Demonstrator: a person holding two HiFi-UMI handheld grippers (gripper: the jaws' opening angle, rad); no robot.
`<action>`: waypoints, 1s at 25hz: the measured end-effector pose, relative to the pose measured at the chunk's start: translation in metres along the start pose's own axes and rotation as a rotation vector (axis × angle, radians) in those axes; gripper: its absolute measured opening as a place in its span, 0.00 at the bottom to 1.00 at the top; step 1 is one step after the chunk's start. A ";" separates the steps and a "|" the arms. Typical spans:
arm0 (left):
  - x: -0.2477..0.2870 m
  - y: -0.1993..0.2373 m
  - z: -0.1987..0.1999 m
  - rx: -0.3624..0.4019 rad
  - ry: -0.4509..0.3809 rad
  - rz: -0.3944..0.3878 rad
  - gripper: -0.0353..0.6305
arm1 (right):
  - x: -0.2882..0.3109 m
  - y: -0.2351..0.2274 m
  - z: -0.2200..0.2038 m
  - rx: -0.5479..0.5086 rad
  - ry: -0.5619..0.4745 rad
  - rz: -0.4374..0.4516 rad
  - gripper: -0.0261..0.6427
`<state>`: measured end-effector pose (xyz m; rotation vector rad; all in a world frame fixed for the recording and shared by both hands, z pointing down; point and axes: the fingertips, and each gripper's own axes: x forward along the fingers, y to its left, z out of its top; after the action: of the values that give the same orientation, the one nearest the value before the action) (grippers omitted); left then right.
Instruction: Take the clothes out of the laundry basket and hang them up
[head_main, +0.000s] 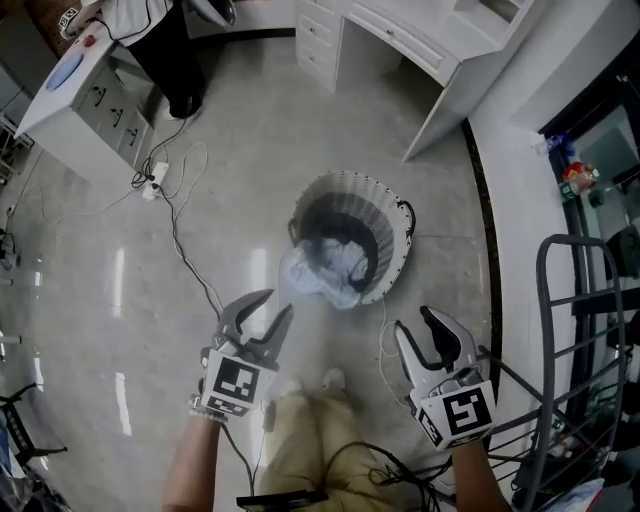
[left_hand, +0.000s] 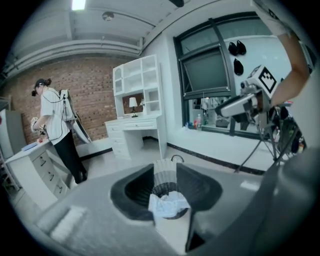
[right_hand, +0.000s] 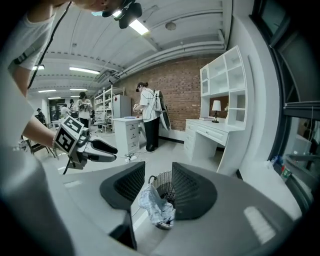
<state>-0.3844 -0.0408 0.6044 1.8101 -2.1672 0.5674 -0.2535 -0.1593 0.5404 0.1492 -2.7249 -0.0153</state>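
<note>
Open approach
We see bare floor (head_main: 250, 190) up to the laundry basket (head_main: 385, 205); a metal rack (head_main: 542, 320) crowds our right.

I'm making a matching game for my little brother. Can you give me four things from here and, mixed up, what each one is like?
Things:
1. laundry basket
2. clothes
3. drying rack
4. left claw

What it is like:
A. open, with nothing in it
B. woven, standing on the floor
C. pale blue, spilling over a rim
D. dark metal bars, far right

Pairs: 1-B, 2-C, 3-D, 4-A
</note>
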 end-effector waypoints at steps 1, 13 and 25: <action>0.009 0.003 -0.011 -0.006 0.009 -0.002 0.25 | 0.007 -0.001 -0.007 0.003 0.003 0.001 0.29; 0.111 0.023 -0.169 -0.072 0.148 0.004 0.27 | 0.074 -0.016 -0.097 -0.047 -0.019 -0.004 0.29; 0.223 0.037 -0.296 -0.144 0.204 0.019 0.28 | 0.115 -0.026 -0.196 -0.062 -0.053 -0.023 0.29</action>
<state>-0.4778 -0.0973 0.9603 1.5854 -2.0355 0.5583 -0.2770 -0.1953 0.7650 0.1647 -2.7719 -0.1112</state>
